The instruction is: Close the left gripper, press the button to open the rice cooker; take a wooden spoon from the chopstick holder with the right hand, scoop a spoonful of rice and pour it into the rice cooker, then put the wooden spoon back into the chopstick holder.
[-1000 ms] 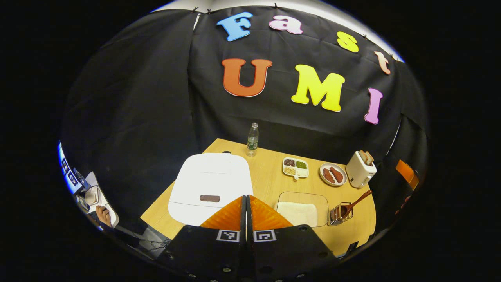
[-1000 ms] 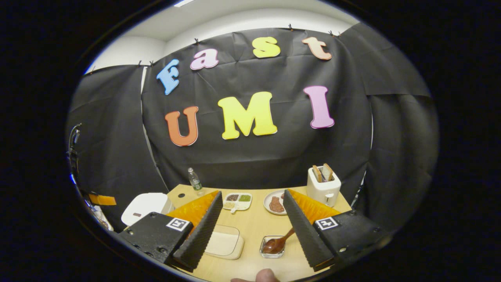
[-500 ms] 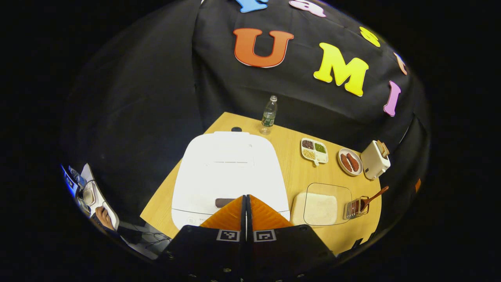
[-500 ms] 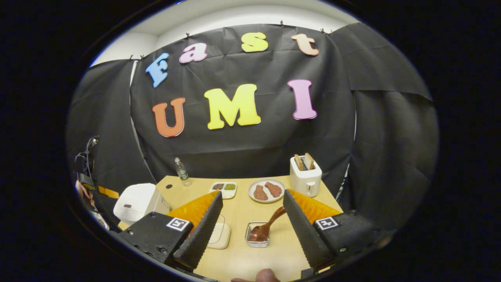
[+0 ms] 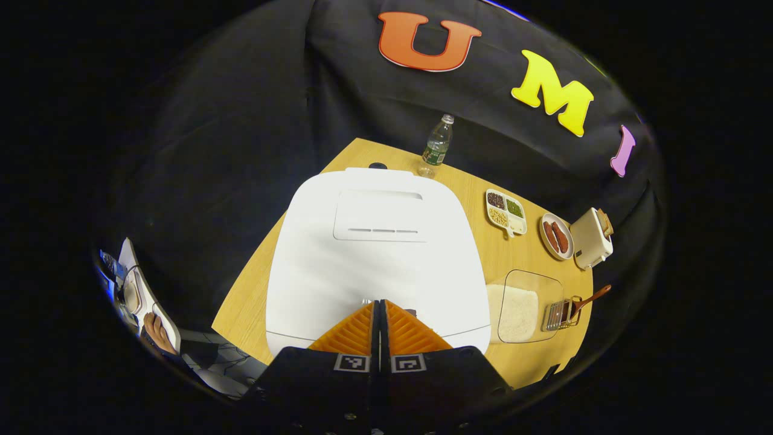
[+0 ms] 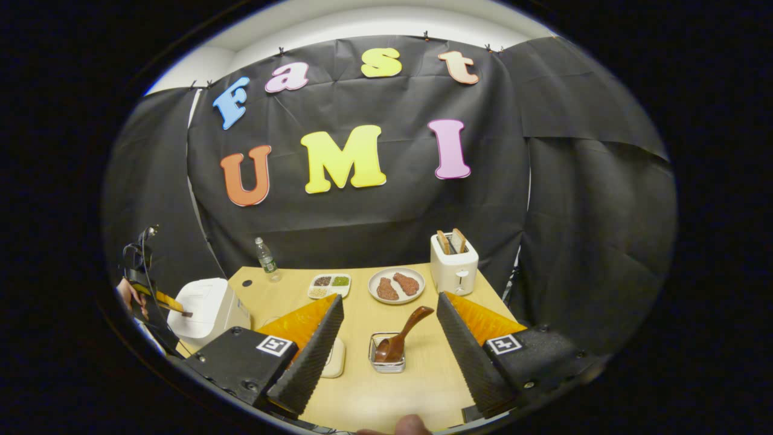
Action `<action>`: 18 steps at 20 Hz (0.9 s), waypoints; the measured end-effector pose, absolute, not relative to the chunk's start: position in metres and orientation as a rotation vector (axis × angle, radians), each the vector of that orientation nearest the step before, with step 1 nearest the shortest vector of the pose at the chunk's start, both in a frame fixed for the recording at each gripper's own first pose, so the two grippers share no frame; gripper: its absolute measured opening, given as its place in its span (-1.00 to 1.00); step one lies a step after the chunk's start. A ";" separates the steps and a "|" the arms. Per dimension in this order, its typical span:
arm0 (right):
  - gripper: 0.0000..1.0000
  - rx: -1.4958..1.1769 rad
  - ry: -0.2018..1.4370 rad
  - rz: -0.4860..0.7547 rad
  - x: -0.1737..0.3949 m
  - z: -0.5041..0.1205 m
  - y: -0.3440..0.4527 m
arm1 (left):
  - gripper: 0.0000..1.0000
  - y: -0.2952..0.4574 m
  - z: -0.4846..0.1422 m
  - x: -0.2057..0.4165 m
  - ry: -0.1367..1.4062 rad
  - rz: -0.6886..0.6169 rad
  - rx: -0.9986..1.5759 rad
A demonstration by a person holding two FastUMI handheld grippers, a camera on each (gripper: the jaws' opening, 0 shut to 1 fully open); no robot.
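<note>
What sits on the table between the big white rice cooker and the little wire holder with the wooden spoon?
In the left gripper view, a clear container of rice lies between the rice cooker and the chopstick holder.

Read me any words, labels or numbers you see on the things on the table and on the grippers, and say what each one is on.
No readable text.
Water bottle: a green label, too small to read.
Rice cooker: plain white lid, no lettering visible.
Toaster: no lettering visible.
Left gripper and right gripper: square black-and-white coded markers, no words.
</note>
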State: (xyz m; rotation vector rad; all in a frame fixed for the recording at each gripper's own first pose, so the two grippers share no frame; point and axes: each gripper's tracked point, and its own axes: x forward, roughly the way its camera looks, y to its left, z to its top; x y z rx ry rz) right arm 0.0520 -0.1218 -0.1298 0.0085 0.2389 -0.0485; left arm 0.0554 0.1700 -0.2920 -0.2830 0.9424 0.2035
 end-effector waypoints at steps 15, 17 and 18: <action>1.00 0.082 0.275 -0.065 0.038 -0.153 -0.107 | -1.00 0.170 -0.308 0.049 0.965 0.157 -0.314; 1.00 0.080 0.272 -0.049 0.037 -0.152 -0.101 | -1.00 0.171 -0.306 0.051 0.954 0.162 -0.333; 1.00 0.075 0.265 -0.045 0.036 -0.148 -0.099 | -1.00 0.171 -0.305 0.051 0.950 0.153 -0.339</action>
